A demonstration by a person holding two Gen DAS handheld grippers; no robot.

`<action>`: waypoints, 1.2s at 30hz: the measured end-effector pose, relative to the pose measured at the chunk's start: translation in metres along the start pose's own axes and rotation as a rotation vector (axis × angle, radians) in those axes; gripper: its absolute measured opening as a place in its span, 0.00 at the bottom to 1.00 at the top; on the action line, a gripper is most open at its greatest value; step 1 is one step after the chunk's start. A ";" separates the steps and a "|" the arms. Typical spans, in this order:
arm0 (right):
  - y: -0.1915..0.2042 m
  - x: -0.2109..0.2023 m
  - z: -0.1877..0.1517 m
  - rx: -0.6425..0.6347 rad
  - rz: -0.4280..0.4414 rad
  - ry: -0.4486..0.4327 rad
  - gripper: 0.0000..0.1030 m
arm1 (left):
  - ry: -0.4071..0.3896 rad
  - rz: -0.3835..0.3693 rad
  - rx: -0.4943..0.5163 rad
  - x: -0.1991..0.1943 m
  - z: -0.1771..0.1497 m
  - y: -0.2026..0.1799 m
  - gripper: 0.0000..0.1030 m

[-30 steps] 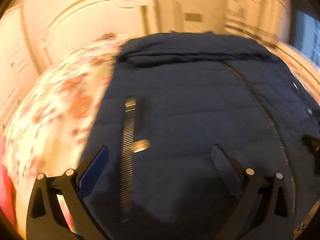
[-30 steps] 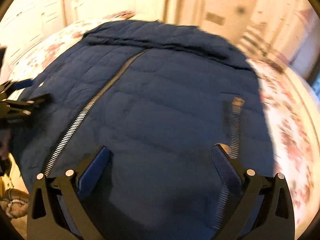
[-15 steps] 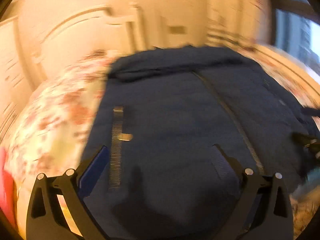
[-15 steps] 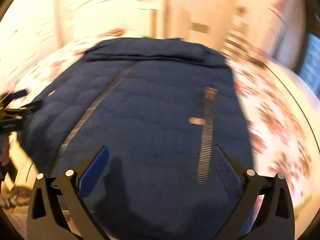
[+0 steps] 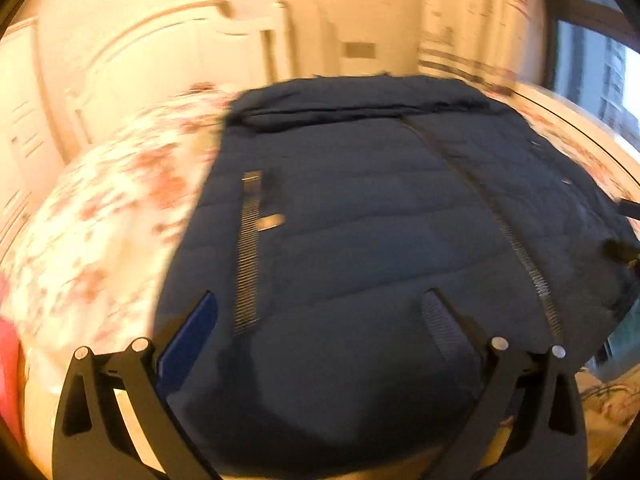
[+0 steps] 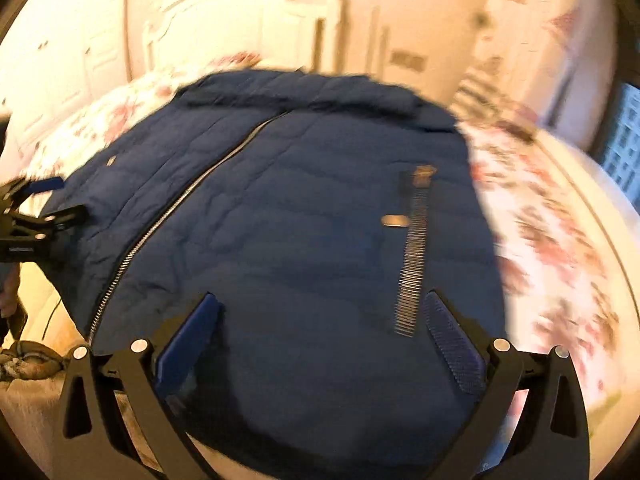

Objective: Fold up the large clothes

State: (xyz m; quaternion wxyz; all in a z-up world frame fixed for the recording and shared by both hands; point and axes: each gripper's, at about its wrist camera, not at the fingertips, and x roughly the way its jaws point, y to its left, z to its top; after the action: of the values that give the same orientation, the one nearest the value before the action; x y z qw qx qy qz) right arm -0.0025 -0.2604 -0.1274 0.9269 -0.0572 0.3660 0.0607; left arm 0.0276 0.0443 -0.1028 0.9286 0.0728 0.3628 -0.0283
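A large navy quilted jacket (image 5: 360, 220) lies flat, front up, on a floral bedspread (image 5: 100, 220); its collar is at the far end. It also shows in the right wrist view (image 6: 300, 220). A centre zipper (image 5: 500, 220) and a pocket zipper (image 5: 248, 252) run along it. My left gripper (image 5: 320, 316) is open and empty above the near hem. My right gripper (image 6: 320, 316) is open and empty above the hem. The left gripper (image 6: 36, 208) shows at the left edge of the right wrist view.
A white headboard (image 5: 180, 48) and wall stand behind the bed. A window (image 5: 600, 60) is at the right. The bed's floral cover (image 6: 560, 240) extends to the right of the jacket. A red object (image 5: 8, 360) lies at the far left.
Both views have pulled back and shifted a little over the jacket; both grippers stay open and empty. The jacket has not moved.
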 end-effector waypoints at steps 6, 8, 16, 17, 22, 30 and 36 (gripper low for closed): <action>-0.035 0.008 -0.032 0.121 -0.001 0.045 0.96 | 0.040 -0.008 -0.081 0.009 -0.022 0.035 0.98; -0.029 0.005 -0.025 0.116 -0.038 0.065 0.96 | 0.066 0.029 -0.084 0.006 -0.015 0.028 0.98; 0.052 0.006 -0.009 -0.111 0.102 0.035 0.96 | 0.023 -0.065 0.135 -0.009 -0.004 -0.051 0.98; 0.061 0.012 -0.012 -0.150 0.082 0.042 0.96 | 0.041 -0.042 0.154 -0.001 -0.008 -0.057 0.98; 0.035 0.006 -0.015 -0.106 0.099 0.046 0.96 | 0.054 -0.112 0.070 -0.001 -0.011 -0.029 0.98; -0.057 -0.030 -0.046 0.150 -0.054 0.010 0.96 | 0.050 0.034 -0.148 -0.022 -0.035 0.065 0.98; -0.072 -0.027 -0.070 0.249 0.065 0.028 0.78 | 0.090 -0.035 -0.239 -0.018 -0.053 0.090 0.98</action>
State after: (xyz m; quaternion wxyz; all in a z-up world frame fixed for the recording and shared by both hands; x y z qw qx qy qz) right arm -0.0578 -0.3440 -0.1550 0.9191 0.0694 0.3853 0.0438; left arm -0.0119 0.1419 -0.1185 0.9127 -0.0436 0.4063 0.0023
